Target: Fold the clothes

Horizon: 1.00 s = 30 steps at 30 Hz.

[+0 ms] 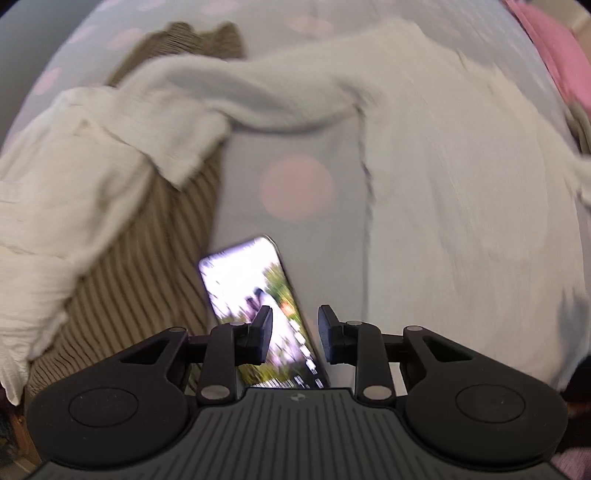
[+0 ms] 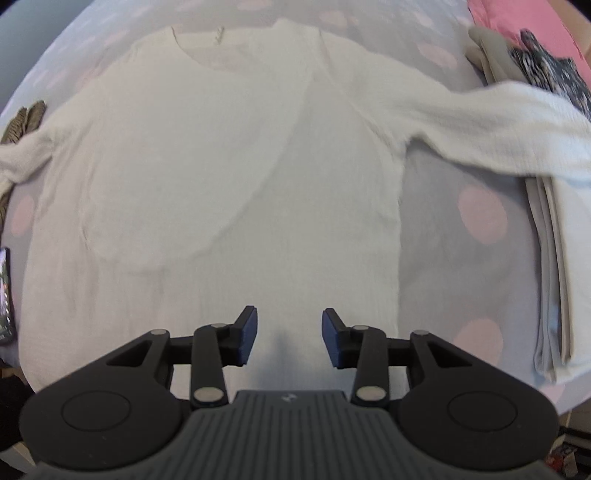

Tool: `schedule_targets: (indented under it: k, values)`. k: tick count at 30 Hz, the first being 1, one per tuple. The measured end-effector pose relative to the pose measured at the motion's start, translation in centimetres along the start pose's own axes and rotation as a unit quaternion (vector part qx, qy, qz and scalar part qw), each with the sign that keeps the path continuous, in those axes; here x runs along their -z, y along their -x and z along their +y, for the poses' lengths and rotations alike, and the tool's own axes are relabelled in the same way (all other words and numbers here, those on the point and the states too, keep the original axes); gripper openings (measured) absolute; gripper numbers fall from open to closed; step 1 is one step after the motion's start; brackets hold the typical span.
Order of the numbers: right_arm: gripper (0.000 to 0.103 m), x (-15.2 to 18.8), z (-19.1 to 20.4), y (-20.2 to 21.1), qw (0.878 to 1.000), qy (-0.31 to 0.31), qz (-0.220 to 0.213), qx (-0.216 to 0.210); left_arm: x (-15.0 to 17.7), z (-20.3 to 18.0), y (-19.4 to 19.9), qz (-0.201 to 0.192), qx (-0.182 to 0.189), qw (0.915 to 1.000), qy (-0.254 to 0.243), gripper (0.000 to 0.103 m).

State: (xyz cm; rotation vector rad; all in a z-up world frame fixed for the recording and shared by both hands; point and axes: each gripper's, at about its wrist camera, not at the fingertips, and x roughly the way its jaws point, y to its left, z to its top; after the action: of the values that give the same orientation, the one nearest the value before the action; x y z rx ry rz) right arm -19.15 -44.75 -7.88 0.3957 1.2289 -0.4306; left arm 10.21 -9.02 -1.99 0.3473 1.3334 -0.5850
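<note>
A white long-sleeved sweater [image 2: 221, 166] lies flat, collar far from me, on a grey sheet with pink dots [image 2: 480, 214]. Its right sleeve [image 2: 498, 122] stretches out over a folded stack. In the left wrist view the sweater body [image 1: 461, 184] is at the right and its left sleeve [image 1: 240, 96] runs left across the sheet. My right gripper [image 2: 289, 338] is open and empty above the sweater's hem. My left gripper [image 1: 295, 334] is open and empty above a lit phone [image 1: 258, 302] beside the sweater's left edge.
A brown striped garment [image 1: 147, 277] with a crumpled white garment [image 1: 55, 192] on top lies at the left. A stack of folded beige cloth [image 2: 554, 277] lies at the right, with a black patterned piece [image 2: 546, 66] and pink fabric [image 2: 495, 14] beyond.
</note>
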Motion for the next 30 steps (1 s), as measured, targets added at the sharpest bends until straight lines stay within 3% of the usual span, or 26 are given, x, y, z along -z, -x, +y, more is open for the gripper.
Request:
schedule_targets:
  k: [5,10,17,22,24,26,30]
  values:
    - [0.049,-3.8,2.6,0.3,0.999,0.01,-0.038,-0.008,-4.4,4.1,0.1,-0.066,-0.01,0.9953,0.071,0.036]
    - [0.051,-7.0,5.5,-1.0,0.998,0.009,-0.057,-0.037,-7.4,7.6,-1.4,-0.114,-0.014,0.9842,0.134,0.036]
    - [0.053,-8.4,8.6,-4.2,0.994,0.053,-0.07,-0.06,-9.6,11.5,-4.6,-0.124,-0.023,0.9712,0.202,0.036]
    - [0.053,-9.4,9.5,-6.3,0.994,0.058,-0.063,-0.063,-9.9,12.1,-6.2,-0.114,-0.036,0.9694,0.214,0.036]
    - [0.053,-9.8,9.8,-6.9,0.994,0.057,-0.061,-0.065,-10.1,12.0,-6.6,-0.116,-0.04,0.9692,0.214,0.031]
    - [0.053,-10.0,10.1,-7.2,0.994,0.062,-0.065,-0.065,-10.3,11.6,-6.4,-0.123,-0.045,0.9698,0.205,0.005]
    - [0.053,-10.1,10.5,-7.2,0.993,0.072,-0.071,-0.065,-10.9,10.5,-4.3,-0.154,-0.044,0.9672,0.197,0.0]
